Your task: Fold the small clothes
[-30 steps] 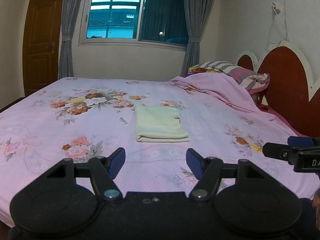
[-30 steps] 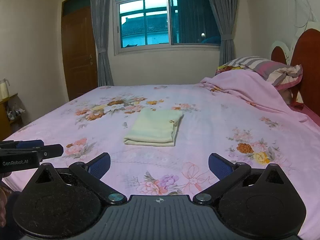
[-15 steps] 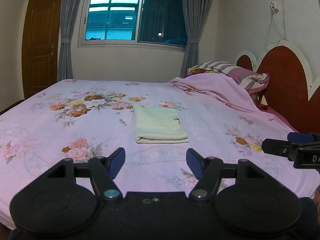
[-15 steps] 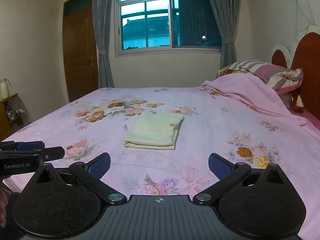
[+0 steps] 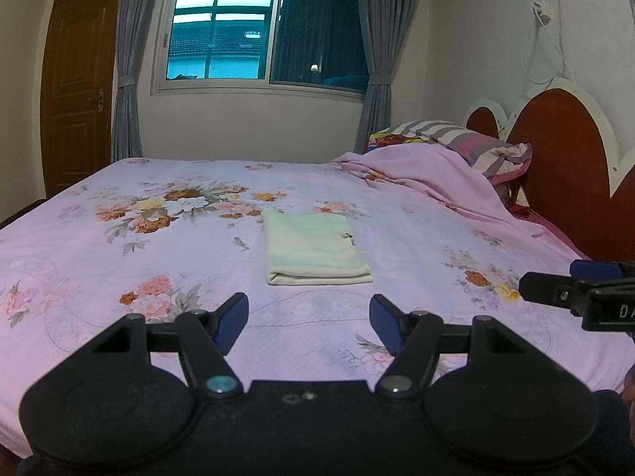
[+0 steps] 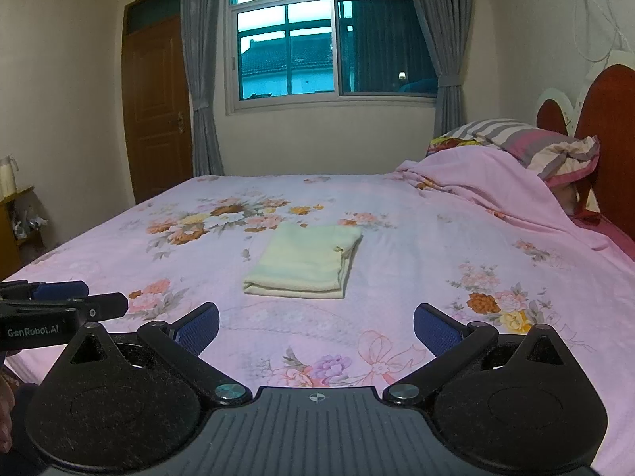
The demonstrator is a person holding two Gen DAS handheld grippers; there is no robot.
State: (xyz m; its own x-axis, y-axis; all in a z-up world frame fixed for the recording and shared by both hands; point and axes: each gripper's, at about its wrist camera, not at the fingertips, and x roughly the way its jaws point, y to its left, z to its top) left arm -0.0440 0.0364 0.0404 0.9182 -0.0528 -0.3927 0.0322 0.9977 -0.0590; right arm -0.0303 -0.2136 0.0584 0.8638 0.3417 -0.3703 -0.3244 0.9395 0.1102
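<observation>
Two tools — left tool [image 5: 308,323], right tool [image 6: 316,327] — spread wide, short of folded garment [image 5: 315,245].

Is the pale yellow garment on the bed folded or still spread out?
Folded. The pale yellow garment lies as a compact rectangle on the floral bedsheet, stacked layers showing along its near and right edges. Both grippers are open and clear of it.

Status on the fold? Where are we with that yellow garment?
Done, by the look of it: the pale yellow garment lies as a neat layered rectangle on the floral bedsheet. In hand: nothing; the left claw and right claw are both open and empty, short of the garment. Left: no other loose clothes visible, so possibly nothing.
</observation>
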